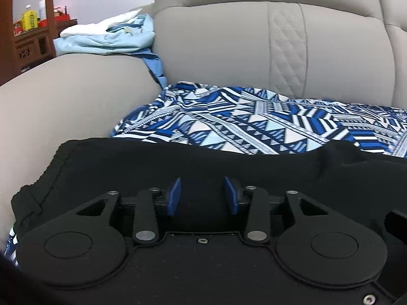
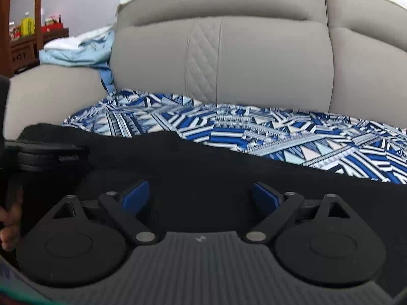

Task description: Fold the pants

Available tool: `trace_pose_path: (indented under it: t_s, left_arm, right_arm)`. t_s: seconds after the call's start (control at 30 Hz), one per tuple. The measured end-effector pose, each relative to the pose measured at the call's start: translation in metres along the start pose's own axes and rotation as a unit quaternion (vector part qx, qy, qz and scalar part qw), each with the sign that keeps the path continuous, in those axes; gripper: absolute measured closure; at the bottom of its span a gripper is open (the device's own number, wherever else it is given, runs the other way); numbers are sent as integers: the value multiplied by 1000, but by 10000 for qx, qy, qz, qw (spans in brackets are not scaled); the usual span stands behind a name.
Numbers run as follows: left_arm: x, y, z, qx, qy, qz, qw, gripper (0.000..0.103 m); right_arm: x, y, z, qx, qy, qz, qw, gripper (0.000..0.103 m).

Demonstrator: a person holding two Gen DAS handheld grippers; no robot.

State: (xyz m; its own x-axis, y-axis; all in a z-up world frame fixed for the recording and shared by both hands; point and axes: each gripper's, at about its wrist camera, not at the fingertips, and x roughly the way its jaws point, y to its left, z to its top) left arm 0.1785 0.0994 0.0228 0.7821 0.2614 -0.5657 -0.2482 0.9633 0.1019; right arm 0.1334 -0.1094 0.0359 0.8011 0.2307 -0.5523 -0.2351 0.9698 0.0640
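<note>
Black pants (image 1: 203, 162) lie spread across the front of a grey sofa seat, on top of a blue and white patterned cloth (image 1: 254, 122). My left gripper (image 1: 202, 195) hovers low over the pants near their left end, its blue pads (image 1: 175, 195) partly apart with only dark fabric showing behind the gap. In the right wrist view the pants (image 2: 229, 167) fill the foreground over the patterned cloth (image 2: 254, 132). My right gripper (image 2: 201, 198) stands wide open just above them with nothing between its pads. The left gripper's body (image 2: 45, 157) and a hand (image 2: 10, 223) show at that view's left edge.
The grey sofa backrest (image 1: 229, 50) rises right behind the cloth and the armrest (image 1: 63, 96) bounds the left side. A pile of light blue and white clothes (image 1: 106, 40) lies on the armrest. A wooden cabinet with bottles (image 1: 30, 25) stands far left.
</note>
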Motion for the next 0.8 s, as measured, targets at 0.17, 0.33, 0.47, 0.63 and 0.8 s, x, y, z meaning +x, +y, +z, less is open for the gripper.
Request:
trace_pose_path:
  t_s: [0.17,0.33,0.47,0.63,0.8]
  left_arm:
    - [0,9,-5,-1,-120,96,9999,53]
    - [1,16,-9,-206,-182,202,9994,41]
    - [1,20,-10,-280,-187,222,9992,38]
    - [-2,17,-11,-191,-207,318,9991,38]
    - [-24,23,-20,-65,-113,319,9994,38]
  right_arm:
    - [3,6,-9,-353,-29,-214,9991,7]
    - [-3,1,-16,-385,-61,-348,9986,2]
    - [-18,-12,-26,-341,-46,-445,9984,0]
    - [-46,-37,-48,-243,-108,-651,9975,0]
    - [-72,-60,-69,-100,-187,-836,9963,0]
